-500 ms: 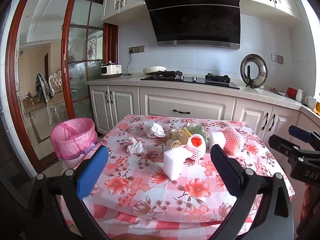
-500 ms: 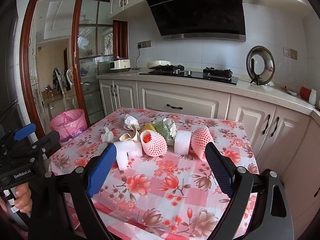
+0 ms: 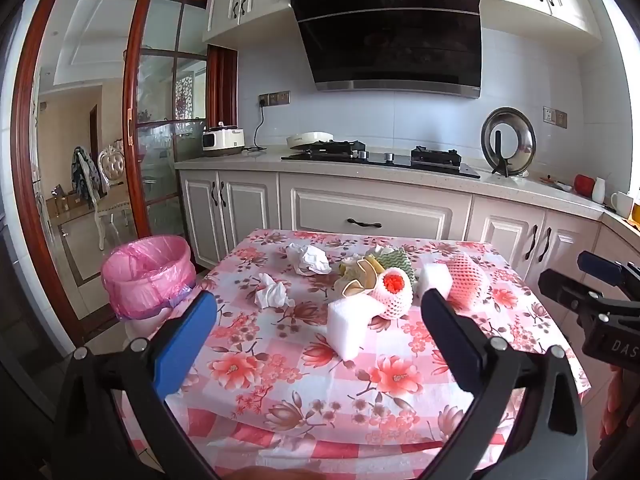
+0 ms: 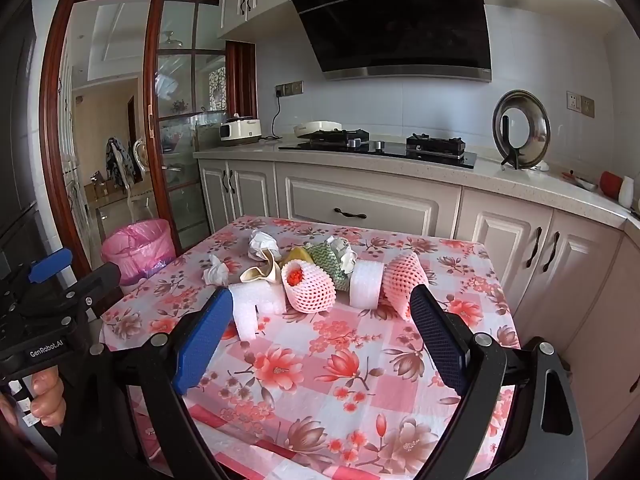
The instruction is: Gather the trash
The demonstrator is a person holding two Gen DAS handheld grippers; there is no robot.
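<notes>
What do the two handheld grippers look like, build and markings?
Both share one build: black Y-shaped frames with silver bolts and two long fingers faced with textured blue pads. The left gripper carries white "GenRobot.AI" lettering on its body, read from the right wrist view. The right gripper shows white letters "DAS" at the frame's edge. No cables or sleeves visible.

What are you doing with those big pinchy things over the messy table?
A person holds a pinching tool in each hand. The left gripper and right gripper are both open and empty, held above the flowery table. Foam sleeves and crumpled tissues lie on it. The pink-lined bin stands beside it.
</notes>
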